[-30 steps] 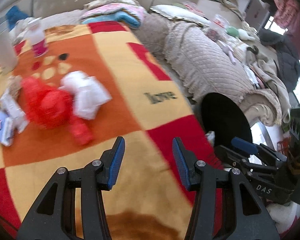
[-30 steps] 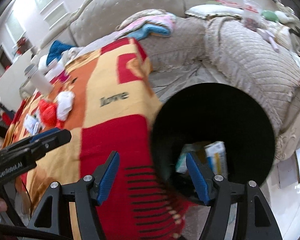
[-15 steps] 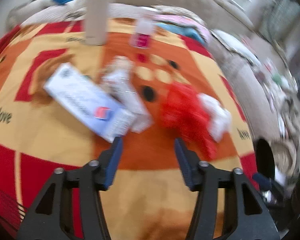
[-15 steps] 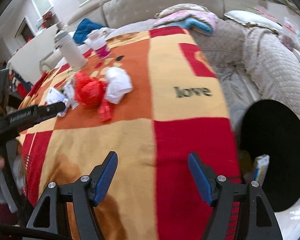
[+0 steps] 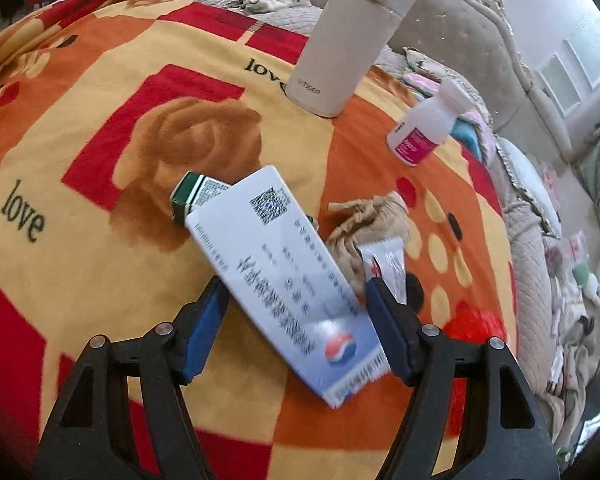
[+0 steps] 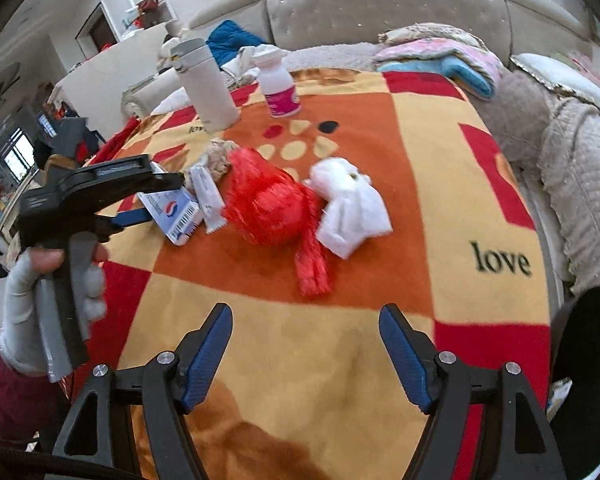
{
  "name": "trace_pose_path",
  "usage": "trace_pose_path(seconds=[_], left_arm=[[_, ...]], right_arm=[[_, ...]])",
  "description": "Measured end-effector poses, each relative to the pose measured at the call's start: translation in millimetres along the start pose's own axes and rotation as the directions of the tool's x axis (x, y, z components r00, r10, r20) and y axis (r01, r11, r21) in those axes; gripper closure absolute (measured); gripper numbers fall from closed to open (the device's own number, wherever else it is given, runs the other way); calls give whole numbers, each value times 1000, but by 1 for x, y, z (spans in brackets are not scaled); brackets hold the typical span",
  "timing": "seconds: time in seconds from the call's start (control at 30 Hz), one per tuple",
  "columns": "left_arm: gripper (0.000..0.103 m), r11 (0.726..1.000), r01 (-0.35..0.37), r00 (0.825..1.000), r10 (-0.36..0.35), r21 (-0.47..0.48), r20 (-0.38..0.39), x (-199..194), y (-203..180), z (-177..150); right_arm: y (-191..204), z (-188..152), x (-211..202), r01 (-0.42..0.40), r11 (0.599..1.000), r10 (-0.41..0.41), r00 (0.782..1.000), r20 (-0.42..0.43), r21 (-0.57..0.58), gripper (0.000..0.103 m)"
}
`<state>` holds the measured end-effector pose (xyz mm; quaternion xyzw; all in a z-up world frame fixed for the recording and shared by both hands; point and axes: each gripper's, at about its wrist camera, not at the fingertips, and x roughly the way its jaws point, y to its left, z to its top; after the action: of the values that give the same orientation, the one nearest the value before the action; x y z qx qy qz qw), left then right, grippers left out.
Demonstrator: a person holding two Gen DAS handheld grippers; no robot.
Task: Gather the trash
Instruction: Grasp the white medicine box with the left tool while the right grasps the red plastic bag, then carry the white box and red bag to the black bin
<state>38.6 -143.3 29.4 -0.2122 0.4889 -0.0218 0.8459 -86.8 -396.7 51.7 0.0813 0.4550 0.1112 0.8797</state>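
Observation:
A long white carton (image 5: 284, 276) with a red-blue logo lies on the patterned blanket between the open jaws of my left gripper (image 5: 296, 300); it also shows in the right wrist view (image 6: 176, 208). Beside it lie a green-and-white box (image 5: 192, 196), a crumpled beige tissue (image 5: 364, 224) and a white sachet (image 5: 388, 264). A red plastic bag (image 6: 272, 208) and a white crumpled wad (image 6: 352, 208) lie right of them. My right gripper (image 6: 306, 344) is open and empty, nearer than the red bag.
A white thermos (image 6: 208, 84) and a white bottle with a pink label (image 6: 280, 88) stand at the far side of the blanket (image 6: 340, 360). A black bin (image 6: 588, 360) is at the right edge. A beige sofa (image 6: 380, 4) with cushions lies behind.
My left gripper swung left from the bin side and closed in on the white carton, which now sits between its jaws. My right gripper swung from the bin towards the blanket.

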Motion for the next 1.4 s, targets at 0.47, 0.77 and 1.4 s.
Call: trace_pose_path(seconds=[0.47, 0.77, 1.4], left_arm=[[58, 992, 86, 993, -78, 90, -83, -19, 25, 2], [63, 977, 129, 988, -110, 170, -112, -59, 37, -26], [86, 958, 93, 990, -61, 271, -125, -55, 31, -72]], right_arm=[[37, 59, 42, 5, 993, 3, 997, 71, -120, 29], [41, 56, 62, 12, 993, -10, 1000, 15, -121, 66], [47, -18, -21, -42, 996, 47, 997, 60, -83, 66]])
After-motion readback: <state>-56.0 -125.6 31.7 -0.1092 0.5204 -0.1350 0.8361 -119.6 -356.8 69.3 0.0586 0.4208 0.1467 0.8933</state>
